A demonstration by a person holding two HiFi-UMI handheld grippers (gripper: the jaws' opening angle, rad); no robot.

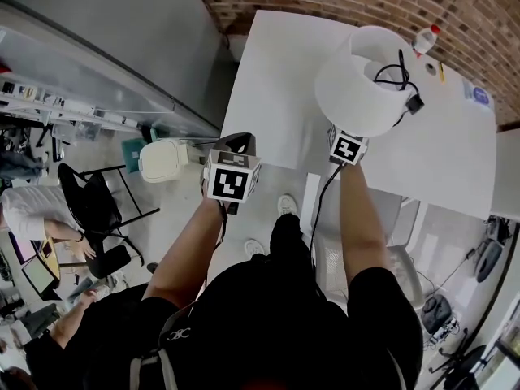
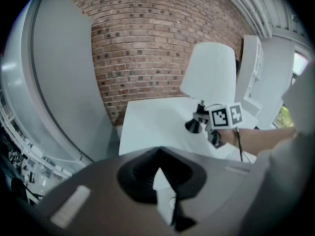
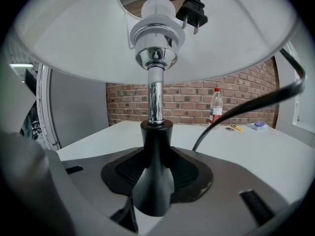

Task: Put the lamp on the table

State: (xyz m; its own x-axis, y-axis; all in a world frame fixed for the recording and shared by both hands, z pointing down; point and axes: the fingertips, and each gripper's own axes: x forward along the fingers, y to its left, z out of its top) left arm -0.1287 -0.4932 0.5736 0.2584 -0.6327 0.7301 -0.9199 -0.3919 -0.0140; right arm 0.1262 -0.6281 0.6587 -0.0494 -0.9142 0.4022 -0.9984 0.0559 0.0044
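1. Right gripper view: the right gripper [image 3: 156,178] is clamped on the lamp [image 3: 156,97], jaws set wide round the black neck just above its flared foot.
2. Head view puts the lamp just inside the near edge of the white table [image 1: 276,96]. A bottle [image 3: 215,104] stands well apart at the far edge. I judge the foot not yet set down.
3. Handling, as a judgement: the broad white shade [image 1: 357,88] on a thin chrome stem makes the lamp top-heavy, so it will want to tip about the grip. The shade is light but would dent, and the polished stem would slip. The matte black neck is the right place to hold.
4. The cord [image 3: 256,102] loops free past the foot, and its plug [image 3: 192,10] is tucked into the shade's top. Either could snag or drop out if the lamp tilts.
5. The left gripper [image 2: 162,191] hangs just off the table's near left corner, holding nothing. Its jaws seem drawn close together, though that view is blurred.
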